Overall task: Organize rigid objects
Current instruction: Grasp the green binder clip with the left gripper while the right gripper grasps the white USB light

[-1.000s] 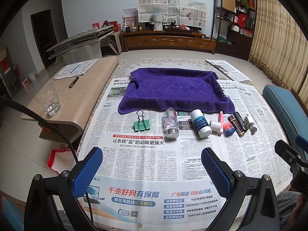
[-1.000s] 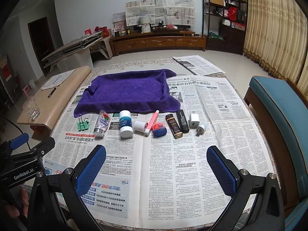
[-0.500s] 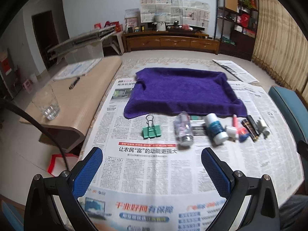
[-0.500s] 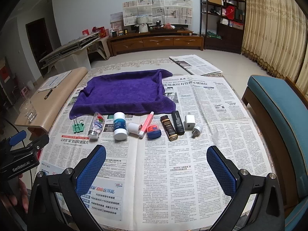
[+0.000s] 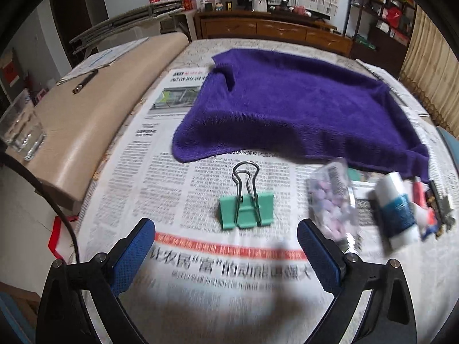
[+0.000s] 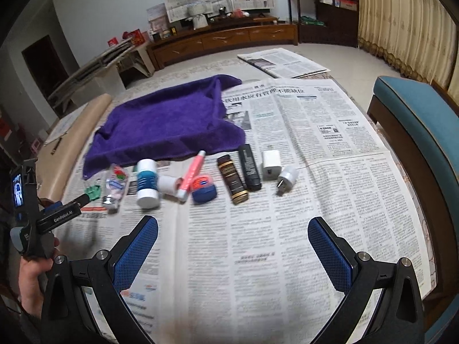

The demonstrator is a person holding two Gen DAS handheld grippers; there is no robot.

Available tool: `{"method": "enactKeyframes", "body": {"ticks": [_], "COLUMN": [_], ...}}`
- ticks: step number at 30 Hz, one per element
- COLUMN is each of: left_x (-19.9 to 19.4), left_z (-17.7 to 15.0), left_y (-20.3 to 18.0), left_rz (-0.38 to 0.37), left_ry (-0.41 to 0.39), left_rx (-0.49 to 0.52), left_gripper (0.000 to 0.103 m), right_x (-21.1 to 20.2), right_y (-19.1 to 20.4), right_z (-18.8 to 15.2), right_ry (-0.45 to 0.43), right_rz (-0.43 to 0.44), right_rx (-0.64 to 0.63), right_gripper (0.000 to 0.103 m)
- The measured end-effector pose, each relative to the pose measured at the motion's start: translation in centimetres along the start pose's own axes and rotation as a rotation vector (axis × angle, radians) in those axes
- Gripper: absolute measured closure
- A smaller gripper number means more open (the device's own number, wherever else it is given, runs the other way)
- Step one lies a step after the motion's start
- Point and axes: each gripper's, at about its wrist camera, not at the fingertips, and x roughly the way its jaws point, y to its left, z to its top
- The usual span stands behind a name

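A green binder clip lies on the newspaper just ahead of my open, empty left gripper. Right of it lie a clear bottle of pills and a white and blue bottle. A purple towel is spread behind them. In the right wrist view the row continues: white and blue bottle, pink tube, blue tin, brown tube, black tube, white charger, white plug. My right gripper is open and empty, short of the row.
A low beige table with a glass and a pen stands on the left. A teal seat is at the right. My left gripper's body and hand show in the right wrist view.
My left gripper has moved forward and down toward the green binder clip, which now lies close between its fingers. My right gripper has moved slightly closer to the row. Both stay open.
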Motion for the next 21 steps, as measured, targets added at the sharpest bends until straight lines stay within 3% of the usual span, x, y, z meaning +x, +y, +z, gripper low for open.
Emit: {"method": "enactKeyframes", "body": {"ticks": [4, 9, 12, 13, 14, 21], "left_x": [1.7, 1.8, 1.5, 1.4, 1.4, 1.3], "left_z": [0.1, 0.2, 0.1, 0.1, 0.1, 0.3], "left_y": [-0.6, -0.3, -0.6, -0.7, -0.8, -0.7], "left_rz": [0.012, -0.029, -0.039, -0.041, -0.046, -0.058], "left_ry": [0.029, -0.007, -0.031, -0.042, -0.045, -0.048], "left_rx": [-0.006, -0.048, -0.035, -0.033, -0.03, -0.021], "left_gripper": [0.013, 0.026, 0.046, 0.059, 0.063, 0.063], "right_x": [2.8, 5.6, 6.3, 6.4, 6.7, 7.9], "right_y": [-0.8, -2.1, -3.8, -4.2, -4.9, -6.4], "right_z": [0.4, 0.3, 0.2, 0.3, 0.6, 2.3], "right_ry": [0.001, 0.043, 0.036, 0.042, 0.049, 0.037], "right_rz": [-0.077, -0.121, -0.124, -0.127, -0.135, -0.166], "right_rx": [-0.07, -0.101, -0.065, -0.055, -0.042, -0.063], "right_gripper": [0.0, 0.003, 0.016, 0.016, 0.016, 0.016]}}
